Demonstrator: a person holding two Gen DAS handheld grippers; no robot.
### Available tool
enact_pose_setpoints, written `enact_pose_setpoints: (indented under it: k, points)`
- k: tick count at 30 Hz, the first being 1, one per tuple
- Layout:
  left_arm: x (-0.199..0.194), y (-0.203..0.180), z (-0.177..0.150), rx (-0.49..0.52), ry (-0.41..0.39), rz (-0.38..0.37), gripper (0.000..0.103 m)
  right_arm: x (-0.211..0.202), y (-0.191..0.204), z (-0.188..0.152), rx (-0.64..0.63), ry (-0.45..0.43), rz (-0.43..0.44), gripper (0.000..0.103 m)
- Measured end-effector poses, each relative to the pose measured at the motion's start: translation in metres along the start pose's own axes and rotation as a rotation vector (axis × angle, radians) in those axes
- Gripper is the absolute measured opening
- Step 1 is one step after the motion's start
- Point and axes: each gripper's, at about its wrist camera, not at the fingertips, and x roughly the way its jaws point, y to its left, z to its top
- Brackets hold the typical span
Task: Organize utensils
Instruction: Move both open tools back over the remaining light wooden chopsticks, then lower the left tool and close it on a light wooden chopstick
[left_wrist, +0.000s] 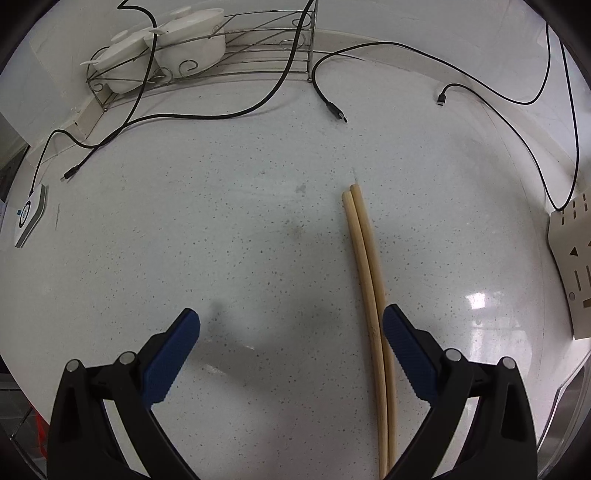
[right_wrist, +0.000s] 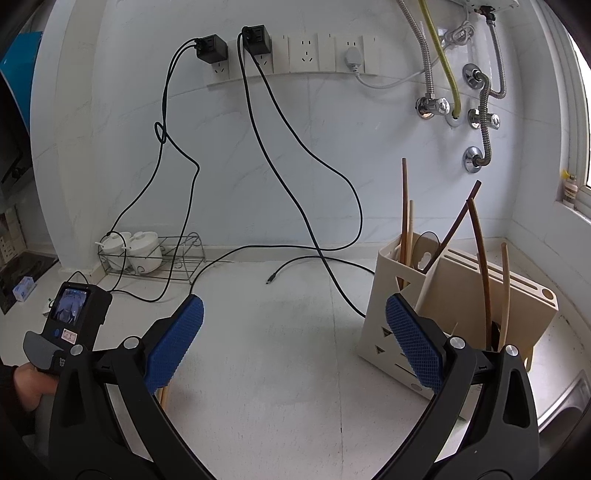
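Left wrist view: the left gripper (left_wrist: 291, 325) hangs over the speckled white countertop (left_wrist: 207, 229) with its blue pads spread wide, gripping nothing. A pair of pale chopsticks (left_wrist: 364, 254) lies flat on the counter, side by side and touching, just inside the right pad. A wire rack (left_wrist: 236, 59) with white lidded bowls (left_wrist: 184, 44) stands at the wall.

Right wrist view: the right gripper (right_wrist: 295, 317) is likewise spread and empty. The cream utensil holder (right_wrist: 384, 295), near its right finger, holds several upright chopsticks (right_wrist: 480, 258)
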Motion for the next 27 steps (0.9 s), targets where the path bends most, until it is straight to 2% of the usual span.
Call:
enact_pose_setpoints:
  k: [7,17,22,24,27]
  points:
    - [0.005,-0.008,0.004,0.035,0.001,0.067,0.098,0.001,-0.001,0.002,0.012,-0.008,-0.003,0.095]
    - [0.012,-0.014,0.005,0.043,0.019,0.078,0.098,0.003,-0.004,0.002,0.015,-0.001,-0.008,0.095]
    - [0.013,-0.021,0.006,0.085,0.021,0.111,0.098,0.004,-0.006,0.003,0.019,0.0,-0.008,0.095]
    - [0.016,-0.026,0.004,0.103,0.045,0.13,0.098,0.005,-0.006,0.003,0.019,0.001,-0.009,0.095]
    - [0.016,-0.025,0.003,0.091,0.045,0.12,0.098,0.006,-0.006,0.003,0.021,0.006,-0.004,0.095]
